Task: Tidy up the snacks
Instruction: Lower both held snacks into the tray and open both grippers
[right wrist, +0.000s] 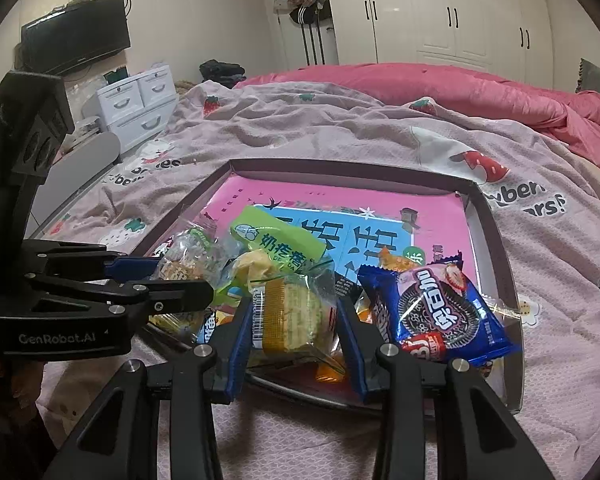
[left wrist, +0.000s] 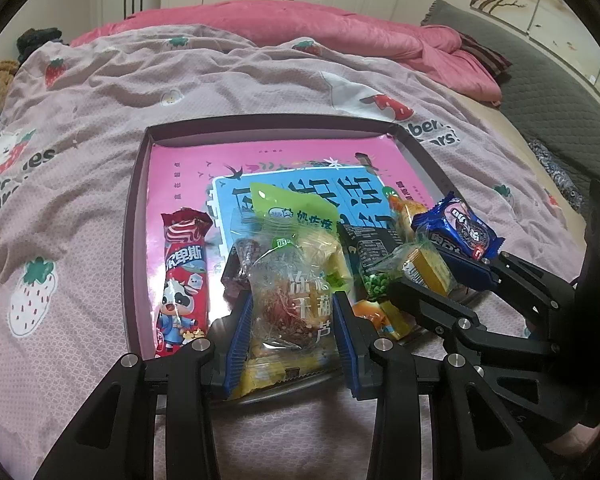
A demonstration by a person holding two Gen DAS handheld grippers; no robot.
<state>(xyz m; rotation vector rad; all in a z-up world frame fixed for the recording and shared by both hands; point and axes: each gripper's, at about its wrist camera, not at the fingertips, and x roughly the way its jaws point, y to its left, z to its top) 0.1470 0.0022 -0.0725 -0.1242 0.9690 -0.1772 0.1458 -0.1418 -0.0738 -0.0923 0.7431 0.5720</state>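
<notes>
While both grippers sit low at the near edge of the shallow box [left wrist: 136,216], which lies on the strawberry-print bedspread [left wrist: 100,92], the snacks are heaped in its near right part, on a pink printed sheet [left wrist: 180,168] lining the bottom. Left gripper [left wrist: 292,316]: jaws partly closed, blue pads pressed to both sides of a clear crinkly packet with red contents [left wrist: 290,296]; reads as held. Right gripper [right wrist: 292,316]: jaws narrow, pads against a clear-wrapped yellow biscuit pack [right wrist: 296,312]; also reads as held. Judgement: step in hand is lifting these two out of the heap to sort them. To do it well, raise each straight up before moving sideways, one hand at a time, since the grippers sit just beside each other and could collide. Obstacles: a green-topped bag [right wrist: 276,240] overlaps both held packs and may be dragged along; the blue cookie packet [right wrist: 440,312] leans just right of the right gripper. A red cow-print stick pack [left wrist: 184,280] lies alone at the left, clear of the heap. Small orange sweets [left wrist: 374,312] sit loose under the heap.
</notes>
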